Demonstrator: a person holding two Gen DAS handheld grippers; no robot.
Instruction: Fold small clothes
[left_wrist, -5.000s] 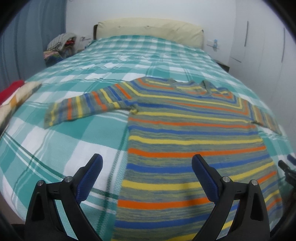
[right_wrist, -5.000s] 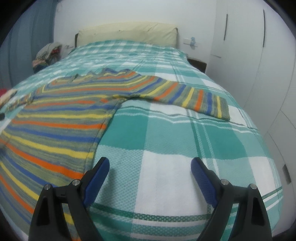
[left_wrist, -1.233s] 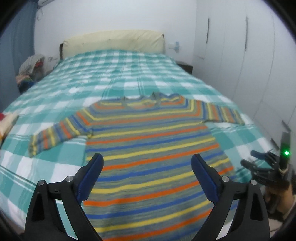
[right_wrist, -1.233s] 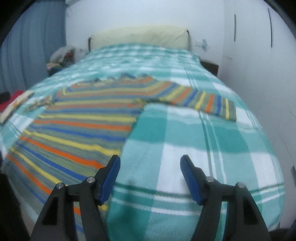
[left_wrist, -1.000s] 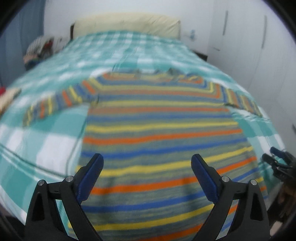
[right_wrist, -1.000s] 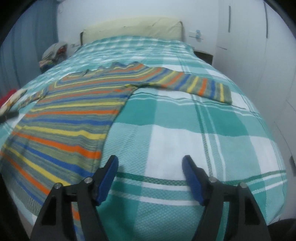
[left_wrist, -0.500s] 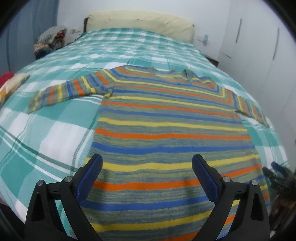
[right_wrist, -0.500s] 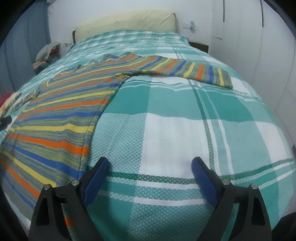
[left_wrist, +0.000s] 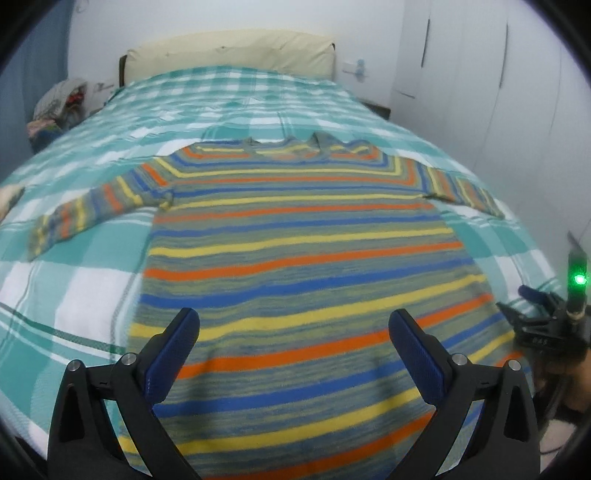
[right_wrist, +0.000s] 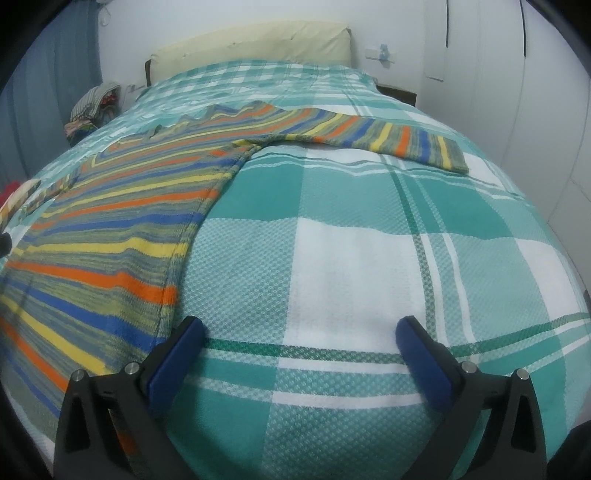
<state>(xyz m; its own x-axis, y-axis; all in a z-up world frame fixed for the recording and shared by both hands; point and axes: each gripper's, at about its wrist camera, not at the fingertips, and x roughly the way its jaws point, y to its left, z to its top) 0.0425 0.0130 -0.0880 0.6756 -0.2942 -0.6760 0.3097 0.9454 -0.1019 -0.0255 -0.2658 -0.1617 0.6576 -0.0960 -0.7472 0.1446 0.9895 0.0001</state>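
White walls and cupboard doors (left_wrist: 480, 92) back a bed (left_wrist: 74, 288) under a woven teal-and-white check cover. From the left view, a knitted striped sweater (left_wrist: 295, 240) lies flat, sleeves out; the left tool (left_wrist: 293, 332) hovers spread above its hem, nothing between. From the right view, the right tool (right_wrist: 299, 341), just widened, stands empty over bare cover beside the sweater's edge.
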